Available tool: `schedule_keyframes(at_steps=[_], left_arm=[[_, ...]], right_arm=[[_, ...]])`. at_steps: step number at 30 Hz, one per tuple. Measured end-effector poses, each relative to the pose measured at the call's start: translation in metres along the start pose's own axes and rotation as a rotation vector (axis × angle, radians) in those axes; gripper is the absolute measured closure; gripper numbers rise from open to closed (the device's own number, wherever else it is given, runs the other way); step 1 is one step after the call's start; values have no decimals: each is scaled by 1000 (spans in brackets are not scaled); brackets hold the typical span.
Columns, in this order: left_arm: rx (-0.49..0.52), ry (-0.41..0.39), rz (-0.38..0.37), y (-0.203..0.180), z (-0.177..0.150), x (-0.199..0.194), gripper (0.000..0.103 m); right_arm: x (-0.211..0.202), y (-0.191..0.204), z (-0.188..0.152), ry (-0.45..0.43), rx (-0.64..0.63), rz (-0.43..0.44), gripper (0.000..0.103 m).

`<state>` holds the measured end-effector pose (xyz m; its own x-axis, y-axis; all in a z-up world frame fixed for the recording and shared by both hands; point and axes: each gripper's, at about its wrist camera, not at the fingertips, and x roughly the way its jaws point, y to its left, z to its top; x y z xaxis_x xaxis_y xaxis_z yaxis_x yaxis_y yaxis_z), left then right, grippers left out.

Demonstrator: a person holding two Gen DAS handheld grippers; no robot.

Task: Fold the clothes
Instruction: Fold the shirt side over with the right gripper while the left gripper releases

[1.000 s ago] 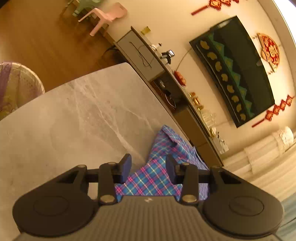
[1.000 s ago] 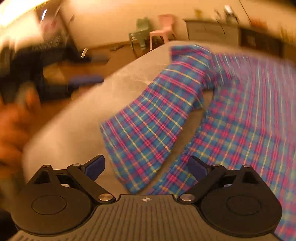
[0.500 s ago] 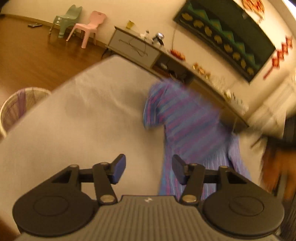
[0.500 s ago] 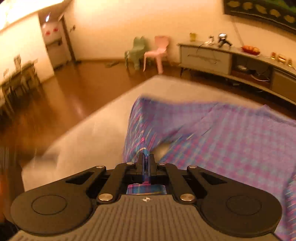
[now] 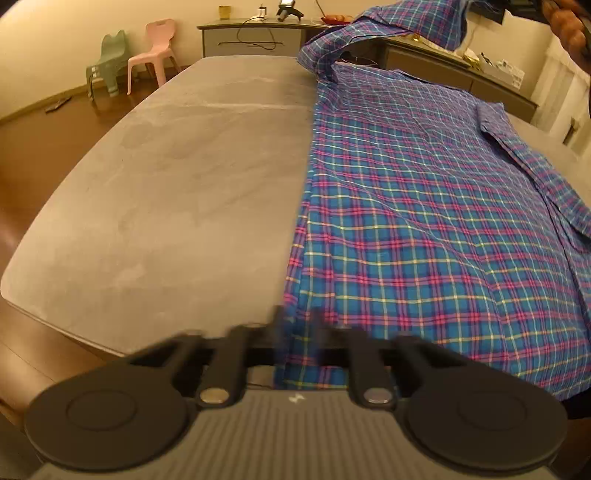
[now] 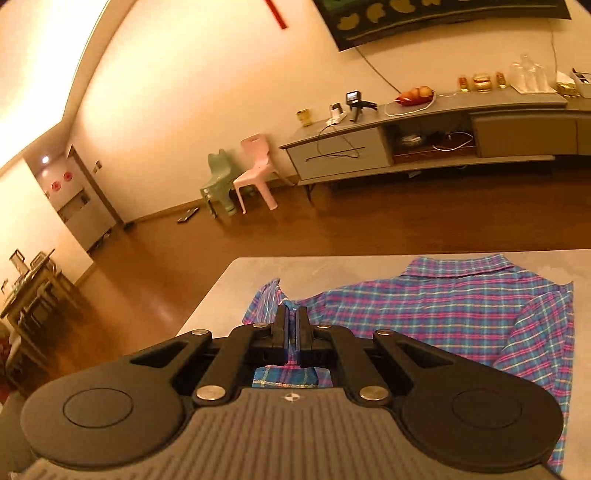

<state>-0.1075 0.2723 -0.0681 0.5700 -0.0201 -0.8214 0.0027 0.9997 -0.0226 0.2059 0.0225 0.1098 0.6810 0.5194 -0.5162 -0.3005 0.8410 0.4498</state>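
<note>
A blue, pink and yellow plaid shirt [image 5: 424, 221] lies spread on the right half of the grey stone table [image 5: 184, 166]. My left gripper [image 5: 297, 328] is blurred at the shirt's near hem, at the table's front edge, shut with the hem between its fingers. One sleeve [image 5: 406, 18] is lifted off the table at the far end, up toward a hand [image 5: 569, 26] at the top right. In the right wrist view my right gripper [image 6: 291, 317] is shut on that sleeve's cloth, above the shirt [image 6: 443, 306] and the table [image 6: 295, 266].
The table's left half is bare stone, its front corner [image 5: 74, 328] dropping to wood floor. A pink chair [image 5: 153, 48] and a green chair [image 5: 107, 55] stand by the far wall. A long sideboard [image 6: 424, 122] with small items runs behind the table.
Both grippers went from open to shut on the shirt. The left swung round to the near hem. The right closed on the sleeve and rose, lifting it off the table.
</note>
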Motion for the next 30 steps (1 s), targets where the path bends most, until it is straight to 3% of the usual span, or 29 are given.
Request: schedule_keyframes(at_steps=[5, 9, 12, 17, 21, 23, 24, 27, 30], left_arm=[[104, -98, -20, -30, 1, -26, 102], [211, -169, -120, -75, -4, -57, 102], [350, -150, -164, -114, -8, -58, 99], [476, -63, -154, -135, -18, -35, 59], [469, -91, -255, -122, -3, -56, 54], [439, -128, -325, -113, 12, -71, 41], [422, -145, -344, -107, 21, -75, 39], [348, -183, -372, -91, 60, -77, 36], [224, -223, -379, -66, 109, -61, 36]], right_arm=[[-7, -33, 19, -32, 41, -18, 101], [-39, -77, 34, -95, 100, -31, 101], [-62, -123, 30, -124, 171, -64, 101], [-59, -191, -9, -68, 289, -128, 101], [-44, -219, -40, -9, 355, -133, 101], [-39, -218, -49, 3, 364, -128, 101], [-39, -216, -51, 4, 366, -124, 101], [-41, -202, -52, -2, 346, -112, 101], [-48, -160, -53, -8, 262, -81, 101]])
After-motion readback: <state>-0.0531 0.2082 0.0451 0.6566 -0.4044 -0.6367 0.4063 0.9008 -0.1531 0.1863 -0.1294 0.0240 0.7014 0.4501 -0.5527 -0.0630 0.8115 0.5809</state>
